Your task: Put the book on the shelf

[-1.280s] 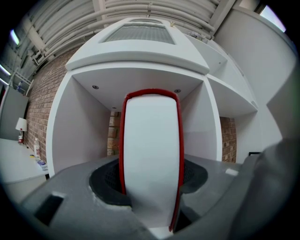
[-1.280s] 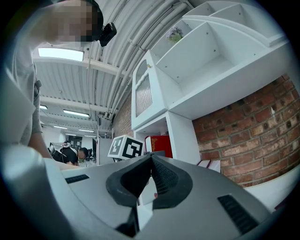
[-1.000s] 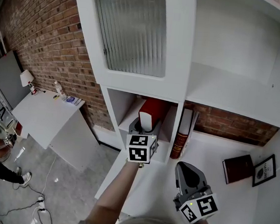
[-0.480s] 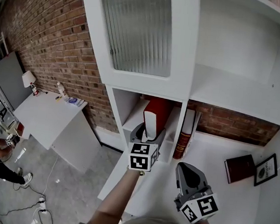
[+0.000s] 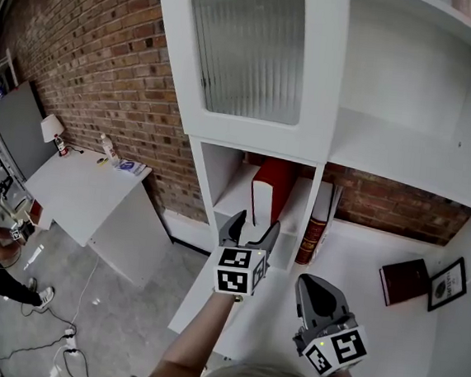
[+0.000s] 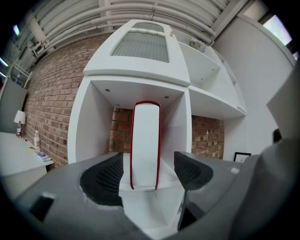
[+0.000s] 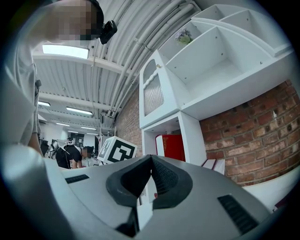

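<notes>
One red book [image 5: 272, 191] inside shelf [image 5: 220, 172]

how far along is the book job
Done: the book stands upright in a lower cubby of the shelf. In hand: nothing. The left claw has just been opening its jaws, which stand wide with the pads clear of the book. The right claw is shut and empty. Left: probably only backing the left claw away.
</notes>
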The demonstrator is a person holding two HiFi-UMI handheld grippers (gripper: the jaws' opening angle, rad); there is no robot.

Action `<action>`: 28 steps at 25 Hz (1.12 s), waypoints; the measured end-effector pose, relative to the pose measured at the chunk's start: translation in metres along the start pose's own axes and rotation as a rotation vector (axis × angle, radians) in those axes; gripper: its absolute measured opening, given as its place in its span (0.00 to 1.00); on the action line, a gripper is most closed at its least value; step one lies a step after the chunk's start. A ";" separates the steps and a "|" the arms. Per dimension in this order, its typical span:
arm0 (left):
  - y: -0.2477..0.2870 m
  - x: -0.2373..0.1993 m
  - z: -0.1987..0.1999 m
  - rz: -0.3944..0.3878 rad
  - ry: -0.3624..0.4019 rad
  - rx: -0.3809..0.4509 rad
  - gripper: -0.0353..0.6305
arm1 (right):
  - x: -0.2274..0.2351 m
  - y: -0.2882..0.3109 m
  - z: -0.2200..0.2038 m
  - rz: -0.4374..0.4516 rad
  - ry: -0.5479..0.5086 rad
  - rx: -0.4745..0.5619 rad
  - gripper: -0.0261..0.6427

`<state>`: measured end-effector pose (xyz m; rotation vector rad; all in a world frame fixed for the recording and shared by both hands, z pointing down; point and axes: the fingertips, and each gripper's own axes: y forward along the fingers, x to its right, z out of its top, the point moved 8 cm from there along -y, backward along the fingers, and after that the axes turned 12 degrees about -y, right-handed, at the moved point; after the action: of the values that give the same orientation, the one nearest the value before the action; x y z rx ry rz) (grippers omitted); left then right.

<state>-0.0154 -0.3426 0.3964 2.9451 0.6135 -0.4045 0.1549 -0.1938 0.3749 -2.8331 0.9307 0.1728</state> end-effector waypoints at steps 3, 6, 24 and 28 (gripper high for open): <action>-0.010 0.002 0.004 -0.012 -0.011 -0.002 0.56 | -0.005 0.000 0.003 0.005 -0.001 0.000 0.05; -0.024 0.005 0.009 -0.024 -0.011 0.008 0.56 | -0.011 -0.001 0.005 0.009 0.001 0.001 0.05; -0.115 0.016 0.022 -0.091 -0.015 0.049 0.36 | -0.058 -0.011 0.016 0.016 -0.004 0.004 0.05; -0.138 0.010 0.019 -0.079 -0.007 0.044 0.25 | -0.074 -0.015 0.018 0.005 -0.004 0.002 0.05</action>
<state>-0.0670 -0.2157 0.3687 2.9669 0.7312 -0.4410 0.1035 -0.1356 0.3702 -2.8283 0.9361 0.1786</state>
